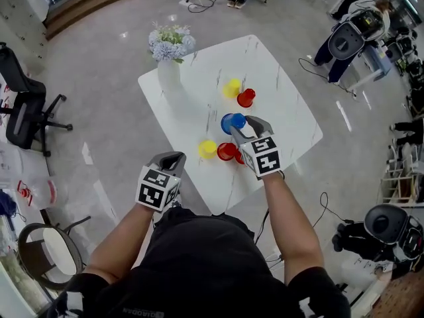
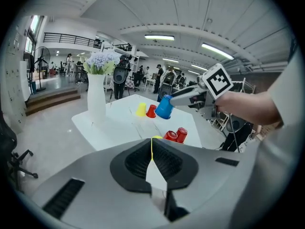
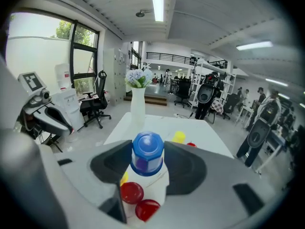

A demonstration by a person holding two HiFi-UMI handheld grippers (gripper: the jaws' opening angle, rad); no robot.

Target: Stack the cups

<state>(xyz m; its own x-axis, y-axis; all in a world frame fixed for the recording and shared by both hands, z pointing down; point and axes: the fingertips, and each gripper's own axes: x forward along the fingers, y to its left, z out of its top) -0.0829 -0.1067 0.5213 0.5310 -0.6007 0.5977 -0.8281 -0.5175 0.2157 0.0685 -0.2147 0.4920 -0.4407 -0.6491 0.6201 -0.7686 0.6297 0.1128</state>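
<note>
Room: a large open hall with a pale polished floor, office chairs and machines standing about, under strip lights.
Surface: a white marble table (image 1: 285, 78) carried a white vase (image 1: 168, 71) at its far left corner.
Vase contents: pale blue and white flowers (image 1: 171, 42); it was the only vessel seen to hold anything.
Right gripper (image 1: 242, 128): clamped on the blue cup (image 1: 230, 121), jaws wide and pressing both its sides.
Blue cup: held clear of the tabletop and tilted, well apart from the vase, towards the person's edge of the table.
Left gripper (image 2: 152, 151): jaws together on nothing, hanging off the table's near edge, far from the vase.
Far pair: a yellow cup (image 1: 232, 87) and a red cup (image 1: 246, 98) stood just beside each other, closer to the vase than the blue cup was.
Near group: another yellow cup (image 1: 207, 148) and two red cups (image 1: 226, 152) sat close together below the blue cup, on the side away from the vase.
Cup contents: none showed anything inside, and no cup looked nested in another.
Step in hand: probably carrying the blue cup towards a partner, with the stack not yet begun.
Next move: it looked to call for levelling the blue cup over one standing cup, lowering it squarely, then opening the jaws.
Risk: the near cups were crowded, so a neighbour could be knocked.
</note>
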